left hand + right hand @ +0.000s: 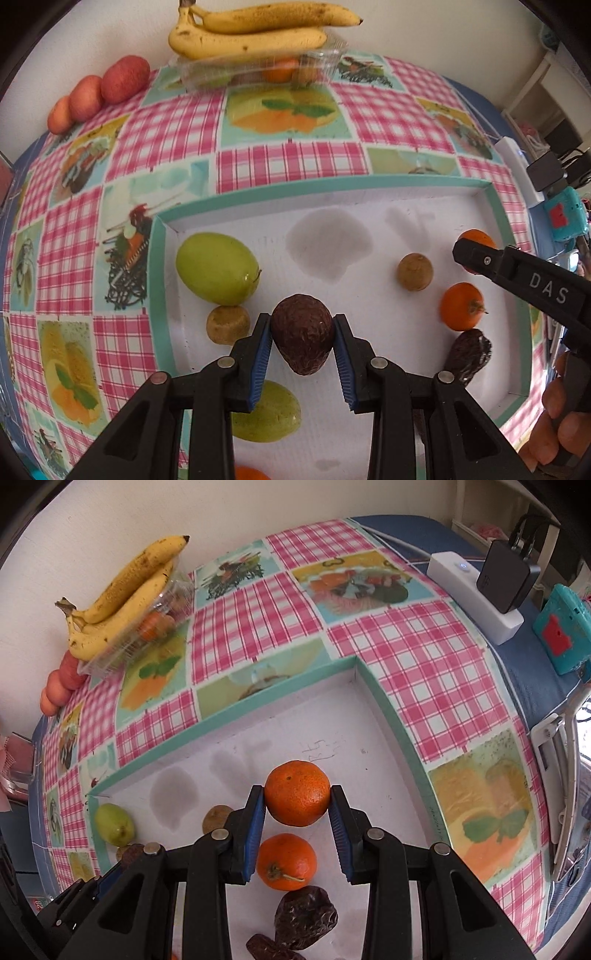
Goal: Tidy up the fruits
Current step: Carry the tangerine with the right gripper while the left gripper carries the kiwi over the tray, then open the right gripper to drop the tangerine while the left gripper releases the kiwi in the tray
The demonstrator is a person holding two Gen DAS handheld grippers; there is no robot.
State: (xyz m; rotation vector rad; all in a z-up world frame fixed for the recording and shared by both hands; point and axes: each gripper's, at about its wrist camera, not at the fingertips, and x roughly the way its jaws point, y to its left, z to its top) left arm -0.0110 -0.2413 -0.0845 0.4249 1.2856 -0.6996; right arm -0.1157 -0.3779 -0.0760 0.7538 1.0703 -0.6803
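left wrist view has the left gripper (pixel 303 341) clamped on a dark avocado (pixel 302 334) above the white tray (pixel 369 206) (green fruit (pixel 217 268) lying to its left), while the right gripper (pixel 297 799) pinches an orange (pixel 297 792) near the tray's far right corner.

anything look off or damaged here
Mostly tidy. The bananas sit balanced on top of a clear clamshell that holds more fruit, which looks precarious, and their skins are brown-speckled. The white tray floor has grey stains. Nothing looks spilled.
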